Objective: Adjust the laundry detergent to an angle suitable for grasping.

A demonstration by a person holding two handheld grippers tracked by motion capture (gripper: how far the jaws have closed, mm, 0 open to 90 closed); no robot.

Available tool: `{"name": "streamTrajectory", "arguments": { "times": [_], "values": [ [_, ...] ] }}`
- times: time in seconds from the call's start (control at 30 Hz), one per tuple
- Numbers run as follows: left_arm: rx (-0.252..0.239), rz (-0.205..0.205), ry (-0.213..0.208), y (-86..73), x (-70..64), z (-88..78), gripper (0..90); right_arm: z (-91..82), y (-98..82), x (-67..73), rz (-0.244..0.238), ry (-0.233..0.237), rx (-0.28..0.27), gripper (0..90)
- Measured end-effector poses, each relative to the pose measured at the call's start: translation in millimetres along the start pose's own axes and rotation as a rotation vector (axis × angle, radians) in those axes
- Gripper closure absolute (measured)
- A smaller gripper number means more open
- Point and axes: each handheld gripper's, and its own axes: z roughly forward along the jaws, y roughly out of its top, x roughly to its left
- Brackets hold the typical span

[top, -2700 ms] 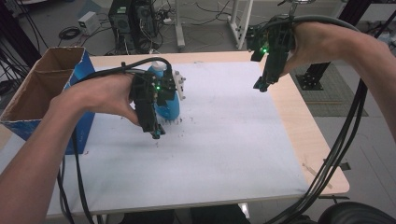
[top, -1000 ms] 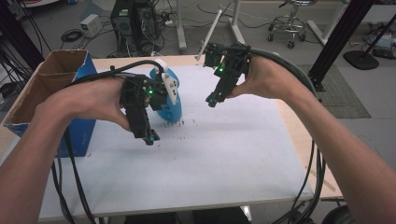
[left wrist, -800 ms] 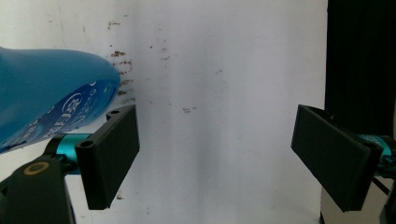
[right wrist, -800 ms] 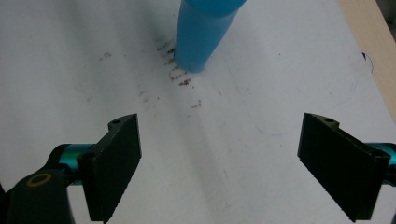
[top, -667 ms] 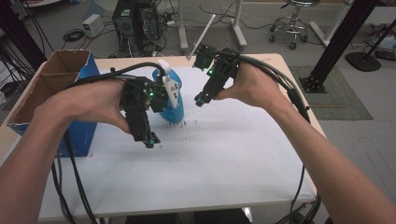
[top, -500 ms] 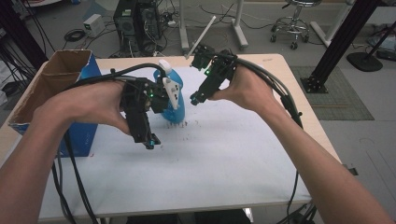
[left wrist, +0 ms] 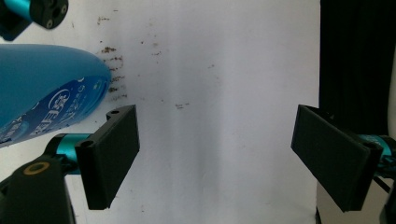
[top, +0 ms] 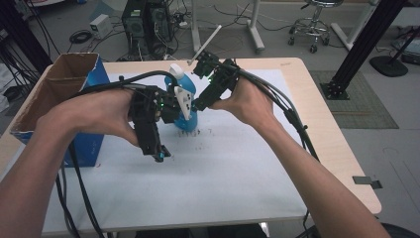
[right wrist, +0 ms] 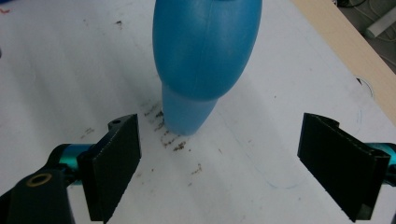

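The blue bottle (right wrist: 205, 51) stands on the white sheet (top: 237, 168) near the table's far-left middle, at my right gripper (right wrist: 233, 163)'s twelve o'clock, jaws spread wide and empty. I judge this the approach; next I close around its body. My left gripper (left wrist: 224, 158) gapes empty, bottle at ten o'clock.

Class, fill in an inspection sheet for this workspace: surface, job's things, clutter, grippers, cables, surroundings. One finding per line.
Surface: white sheet on wooden table, with dark specks.
Job's things: blue bottle, white cap.
Clutter: open cardboard box at the table's left edge.
Grippers: left gripper open, bottle beside it; right gripper open, facing the bottle.
Cables: black cables trail over both forearms.
Surroundings: computer tower, stool, floor wiring.
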Motion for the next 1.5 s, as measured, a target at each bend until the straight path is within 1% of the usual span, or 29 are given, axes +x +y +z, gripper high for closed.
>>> {"name": "streamTrajectory", "arguments": {
  "times": [0.03,0.13,0.27,0.3,0.5,0.67,0.83,1.07,1.13,1.3,1.5],
  "values": [
    [-0.002,0.001,0.003,-0.1,0.1,0.1,15.4,0.7,0.2,-0.1,0.002,-0.001,-0.001,12.6],
    [0.004,0.001,-0.001,0.6,0.4,0.2,15.4,6.6,1.5,0.1,0.027,-0.003,-0.037,12.6],
    [0.007,0.007,-0.003,1.8,0.5,0.7,15.3,11.4,2.9,1.3,0.038,-0.011,-0.054,12.6],
    [0.002,0.005,-0.002,2.2,0.1,1.2,15.4,12.4,3.2,1.2,0.039,-0.010,-0.057,12.6],
    [0.007,0.010,-0.005,3.1,-1.0,1.2,15.4,21.9,4.7,1.7,0.054,-0.013,-0.068,12.6],
    [0.010,0.012,-0.007,3.0,-1.4,0.8,15.4,25.8,5.5,3.0,0.063,-0.017,-0.076,12.6],
    [0.007,0.011,-0.007,2.7,-2.4,1.3,15.4,29.6,6.7,4.7,0.074,-0.033,-0.098,12.6],
    [0.005,0.016,-0.012,3.9,-2.9,2.5,15.4,35.9,7.8,5.0,0.102,-0.019,-0.126,12.7],
    [0.006,0.018,-0.015,4.0,-3.1,2.8,15.4,37.9,8.4,6.2,0.098,-0.025,-0.133,12.7],
    [0.003,0.014,-0.016,3.6,-4.2,3.2,15.4,43.9,8.9,8.2,0.113,-0.034,-0.146,12.7],
    [0.003,0.016,-0.017,2.5,-3.9,3.1,15.4,45.7,9.5,9.1,0.122,-0.031,-0.162,12.7]
  ]
}}
